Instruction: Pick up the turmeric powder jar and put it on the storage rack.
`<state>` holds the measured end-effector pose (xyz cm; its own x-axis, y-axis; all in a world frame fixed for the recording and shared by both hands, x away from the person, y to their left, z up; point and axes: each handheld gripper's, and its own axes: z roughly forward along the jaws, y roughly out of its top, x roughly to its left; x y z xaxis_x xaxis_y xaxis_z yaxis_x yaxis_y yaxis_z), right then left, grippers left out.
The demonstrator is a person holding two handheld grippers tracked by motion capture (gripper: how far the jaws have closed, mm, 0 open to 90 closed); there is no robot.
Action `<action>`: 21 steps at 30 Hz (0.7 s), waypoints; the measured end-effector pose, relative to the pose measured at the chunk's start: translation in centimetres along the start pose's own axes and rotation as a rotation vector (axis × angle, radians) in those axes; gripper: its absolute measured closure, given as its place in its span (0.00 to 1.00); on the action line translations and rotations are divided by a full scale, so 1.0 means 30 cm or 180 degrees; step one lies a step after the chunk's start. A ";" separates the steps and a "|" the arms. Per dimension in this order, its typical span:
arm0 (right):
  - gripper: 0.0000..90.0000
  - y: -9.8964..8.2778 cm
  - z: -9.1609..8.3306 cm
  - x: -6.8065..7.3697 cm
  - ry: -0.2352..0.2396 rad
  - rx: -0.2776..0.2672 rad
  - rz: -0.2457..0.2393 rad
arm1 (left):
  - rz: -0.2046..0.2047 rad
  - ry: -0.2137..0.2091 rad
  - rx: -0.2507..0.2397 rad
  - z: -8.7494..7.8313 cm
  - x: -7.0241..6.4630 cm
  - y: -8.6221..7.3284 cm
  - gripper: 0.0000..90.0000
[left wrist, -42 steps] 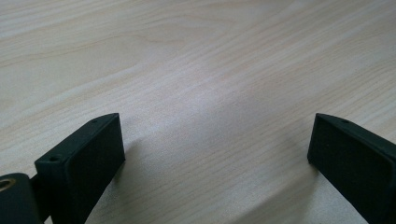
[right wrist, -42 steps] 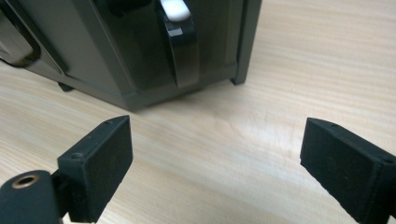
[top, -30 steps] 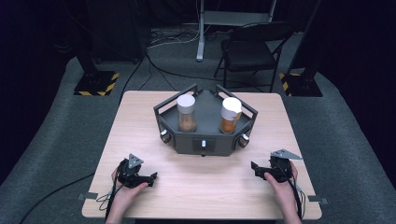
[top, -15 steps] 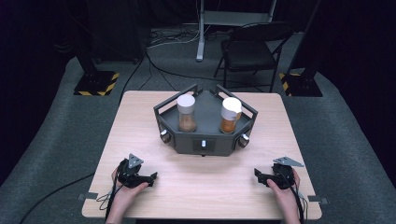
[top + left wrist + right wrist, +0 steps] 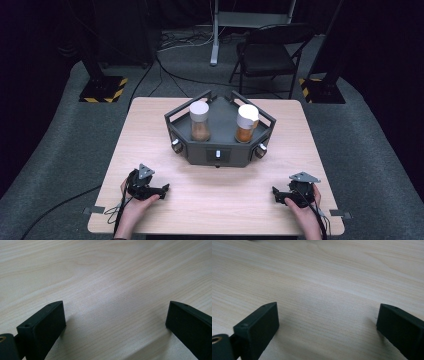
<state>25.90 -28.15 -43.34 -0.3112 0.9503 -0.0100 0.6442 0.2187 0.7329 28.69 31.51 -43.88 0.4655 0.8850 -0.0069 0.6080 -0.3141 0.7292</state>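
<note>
Wooden counter lies bare under your left tongs and right tongs; both are spread and empty, the right just widened. Well ahead, a grey rack holds two spice jars.

In the high view, the jaw tips of the left gripper and the right gripper are too small to show how far apart they stand. The person's forearms are cut off by the bottom edge. On the grey rack, the markings on the front panel are too small to read. The contents of the left jar and the right jar cannot be identified. In both gripper views, each jaw is cut off by the bottom edge.
</note>
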 end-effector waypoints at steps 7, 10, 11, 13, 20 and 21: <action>0.00 0.003 0.000 0.003 -0.0050 0.0030 0.0057 | 0.0000 -0.0001 0.0001 0.000 0.000 0.000 0.03; 0.00 0.002 0.000 0.003 -0.0052 0.0029 0.0059 | 0.0000 -0.0001 0.0001 0.000 0.000 0.000 0.03; 0.00 0.002 0.000 0.003 -0.0052 0.0029 0.0058 | 0.0000 -0.0001 0.0001 0.000 0.000 0.000 0.03; 0.00 0.002 0.000 0.004 -0.0060 0.0028 0.0071 | 0.0000 -0.0001 0.0001 0.000 0.000 0.000 0.03; 0.00 0.002 0.000 0.004 -0.0065 0.0025 0.0077 | 0.0001 -0.0001 0.0001 0.000 0.000 0.000 0.03; 0.00 0.002 0.000 0.005 -0.0065 0.0025 0.0077 | 0.0001 -0.0001 0.0001 0.000 0.000 0.000 0.03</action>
<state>25.89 -28.01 -43.31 -0.2810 0.9597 -0.0063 0.6570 0.1972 0.7277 28.70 31.52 -43.88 0.4657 0.8849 -0.0069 0.6080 -0.3143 0.7291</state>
